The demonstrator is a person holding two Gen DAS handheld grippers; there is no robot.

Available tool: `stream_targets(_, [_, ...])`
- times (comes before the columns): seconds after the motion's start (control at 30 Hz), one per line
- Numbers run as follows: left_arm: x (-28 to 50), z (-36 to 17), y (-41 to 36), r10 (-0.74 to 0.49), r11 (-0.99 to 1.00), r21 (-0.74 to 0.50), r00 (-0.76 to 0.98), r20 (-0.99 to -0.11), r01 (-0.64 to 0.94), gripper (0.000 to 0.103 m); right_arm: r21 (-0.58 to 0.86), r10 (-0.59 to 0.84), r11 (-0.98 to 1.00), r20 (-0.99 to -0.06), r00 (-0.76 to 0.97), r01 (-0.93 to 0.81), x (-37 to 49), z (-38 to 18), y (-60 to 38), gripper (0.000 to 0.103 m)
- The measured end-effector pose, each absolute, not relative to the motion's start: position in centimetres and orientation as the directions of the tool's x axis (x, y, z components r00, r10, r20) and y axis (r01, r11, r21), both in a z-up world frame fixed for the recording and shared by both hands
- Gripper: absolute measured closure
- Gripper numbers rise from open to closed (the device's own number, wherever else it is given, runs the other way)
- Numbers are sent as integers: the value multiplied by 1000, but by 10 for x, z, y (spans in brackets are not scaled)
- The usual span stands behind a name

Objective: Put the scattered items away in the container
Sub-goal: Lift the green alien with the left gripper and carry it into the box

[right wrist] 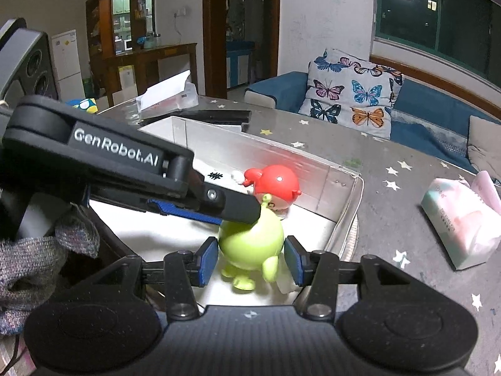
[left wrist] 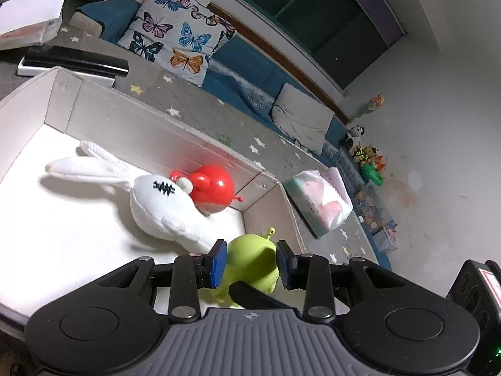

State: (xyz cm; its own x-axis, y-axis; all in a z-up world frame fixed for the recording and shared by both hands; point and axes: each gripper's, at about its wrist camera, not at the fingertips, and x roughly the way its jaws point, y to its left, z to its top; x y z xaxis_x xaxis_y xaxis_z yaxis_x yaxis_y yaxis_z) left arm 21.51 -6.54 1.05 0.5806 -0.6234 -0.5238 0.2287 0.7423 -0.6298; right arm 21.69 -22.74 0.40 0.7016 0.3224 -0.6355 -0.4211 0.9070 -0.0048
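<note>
A green alien figure stands inside the white box, near its front corner. My right gripper straddles the figure's body with its blue pads just off its sides, open. My left gripper reaches in from the left, and the green figure sits between its blue pads with small gaps, open. One left finger lies over the figure's head in the right wrist view. A red round figure and a white plush rabbit lie in the box.
The box sits on a grey star-patterned table. A tissue pack lies to the right of the box; it also shows in the left wrist view. A black-and-white flat box and a white carton lie behind.
</note>
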Motion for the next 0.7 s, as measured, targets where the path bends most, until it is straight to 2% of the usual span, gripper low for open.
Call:
stream_targets(0.43, [210,8,-67,-628,742,-630,563,-537,228,67,17,336,909,-623,707,-417,205,8,-231,56])
stream_targets(0.53, [205,11,-68,-630,743,-625,566,-531,240,67,31,345,909,-615,709,-416,202,10,-233,51])
stream_targets(0.7, [203,12,-66,-622,748,-624,569,-538,227,67,44,350,912,-602,717,-408,196,12,-236,51])
